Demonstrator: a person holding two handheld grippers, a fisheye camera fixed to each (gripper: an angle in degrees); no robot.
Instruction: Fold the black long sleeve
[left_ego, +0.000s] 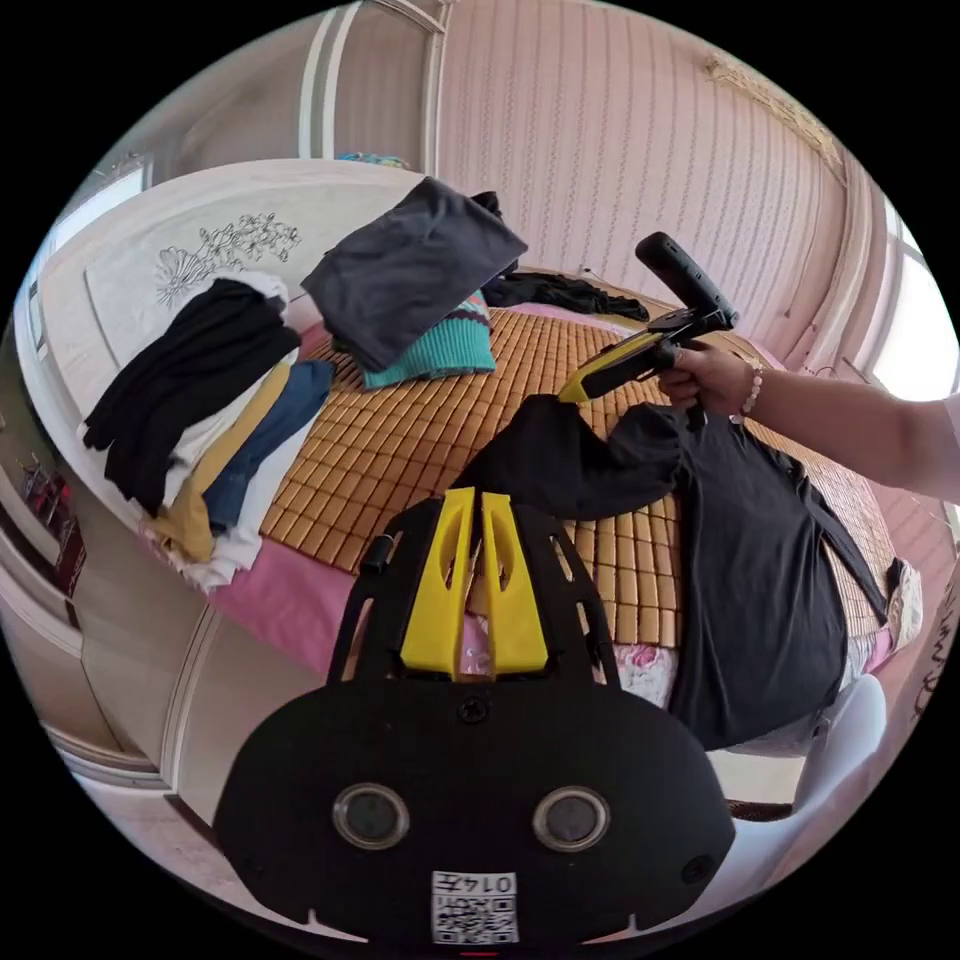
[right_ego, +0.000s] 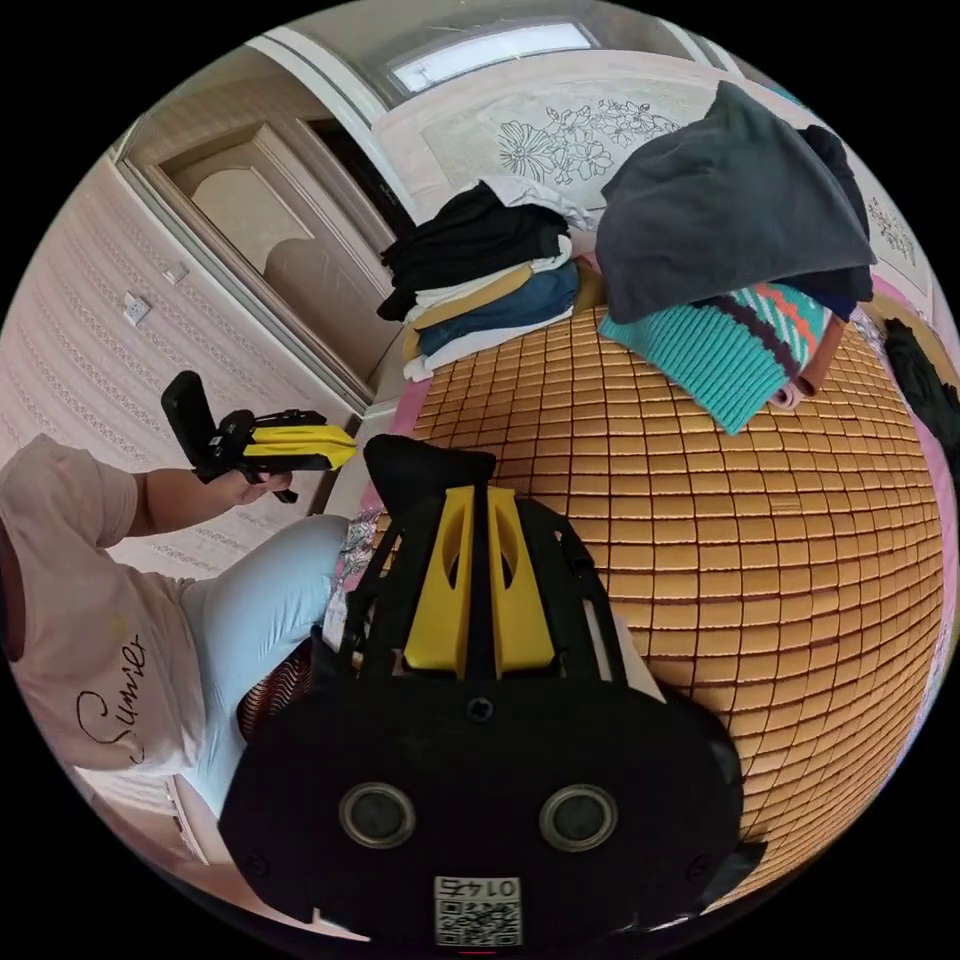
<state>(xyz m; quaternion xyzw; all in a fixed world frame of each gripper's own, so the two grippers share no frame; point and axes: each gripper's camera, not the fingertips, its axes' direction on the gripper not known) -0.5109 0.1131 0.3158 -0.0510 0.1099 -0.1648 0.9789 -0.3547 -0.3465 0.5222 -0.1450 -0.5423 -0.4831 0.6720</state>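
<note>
In the left gripper view, the left gripper (left_ego: 478, 500) hangs off the bed's near edge, jaws nearly together with nothing between them. The black long sleeve (left_ego: 745, 560) lies spread along that edge of the bamboo mat (left_ego: 400, 440); the right gripper (left_ego: 572, 390) has its jaws closed on one sleeve tip. Two clothes stacks (left_ego: 210, 420) sit by the headboard, leaving the mat's middle open.

In the right gripper view, the right gripper's (right_ego: 478, 492) jaws pinch black cloth (right_ego: 425, 462) at the mat's edge. The left gripper (right_ego: 345, 447) is held in the air beside the bed, jaws together.
</note>
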